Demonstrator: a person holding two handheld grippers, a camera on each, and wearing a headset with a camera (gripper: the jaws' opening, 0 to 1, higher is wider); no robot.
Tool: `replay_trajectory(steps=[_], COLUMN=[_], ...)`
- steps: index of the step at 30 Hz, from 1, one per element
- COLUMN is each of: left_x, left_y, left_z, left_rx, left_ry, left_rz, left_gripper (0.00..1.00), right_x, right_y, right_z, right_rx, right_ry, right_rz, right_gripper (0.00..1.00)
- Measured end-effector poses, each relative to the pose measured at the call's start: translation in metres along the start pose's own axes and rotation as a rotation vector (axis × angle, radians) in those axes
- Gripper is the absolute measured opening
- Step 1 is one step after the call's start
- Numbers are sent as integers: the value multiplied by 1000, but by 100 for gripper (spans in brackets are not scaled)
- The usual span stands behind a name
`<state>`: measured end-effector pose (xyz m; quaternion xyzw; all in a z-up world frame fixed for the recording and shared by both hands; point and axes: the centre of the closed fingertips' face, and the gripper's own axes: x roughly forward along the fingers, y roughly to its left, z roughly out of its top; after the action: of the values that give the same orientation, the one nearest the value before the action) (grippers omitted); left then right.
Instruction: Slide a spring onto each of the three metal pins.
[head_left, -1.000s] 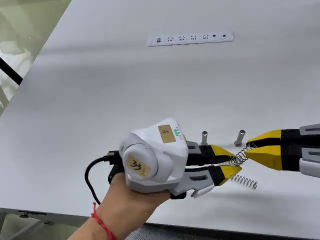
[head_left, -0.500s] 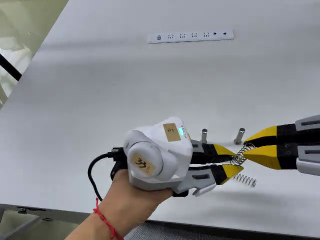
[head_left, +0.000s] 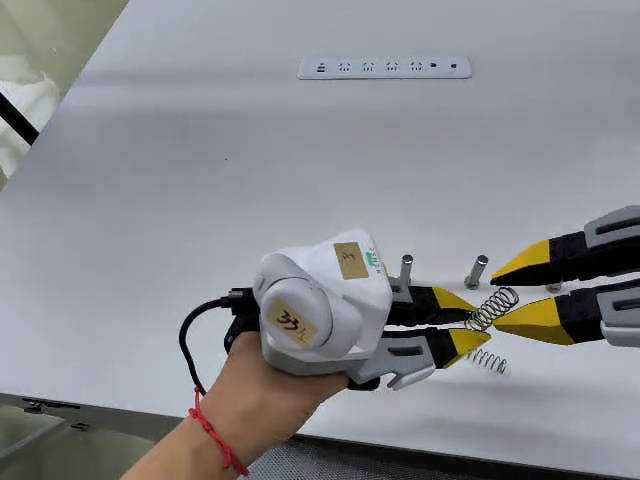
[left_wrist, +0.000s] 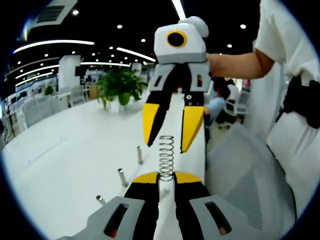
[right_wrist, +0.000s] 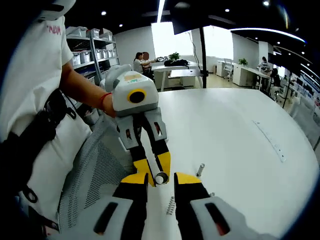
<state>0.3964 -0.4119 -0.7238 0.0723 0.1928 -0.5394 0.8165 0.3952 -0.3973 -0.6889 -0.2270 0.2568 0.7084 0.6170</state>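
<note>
Over the white table (head_left: 250, 200), left gripper (head_left: 478, 322) jaws clamp 1 silvery coil spring (head_left: 494, 306); right gripper (head_left: 496, 303) jaws stand apart.

A large white table (head_left: 250, 200) has a white power strip (head_left: 385, 68) lying flat on its far part. A grey mesh (right_wrist: 95, 170) is just beside the table edge. In the left gripper view a green potted plant (left_wrist: 117, 90) stands behind the table. In the right gripper view, shelves with boxes (right_wrist: 92, 47) stand near two seated people (right_wrist: 141, 62).
</note>
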Motion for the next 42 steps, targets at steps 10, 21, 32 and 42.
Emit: replay_trajectory(steps=[10, 21, 32, 42], left_x=[0, 0, -1, -1], left_y=[1, 1, 1, 0], left_z=[0, -1, -1, -2], left_rx=[11, 13, 11, 15], left_ry=[-2, -3, -10, -14], left_rz=[-5, -13, -14, -12], left_gripper=[10, 10, 10, 10], right_x=[11, 15, 15, 15], right_y=[7, 8, 4, 5], right_z=[-2, -8, -13, -13], right_rx=[-202, -277, -301, -293], right_ry=[217, 301, 329, 350], right_rz=[128, 185, 199, 197], right_gripper=[20, 15, 12, 12])
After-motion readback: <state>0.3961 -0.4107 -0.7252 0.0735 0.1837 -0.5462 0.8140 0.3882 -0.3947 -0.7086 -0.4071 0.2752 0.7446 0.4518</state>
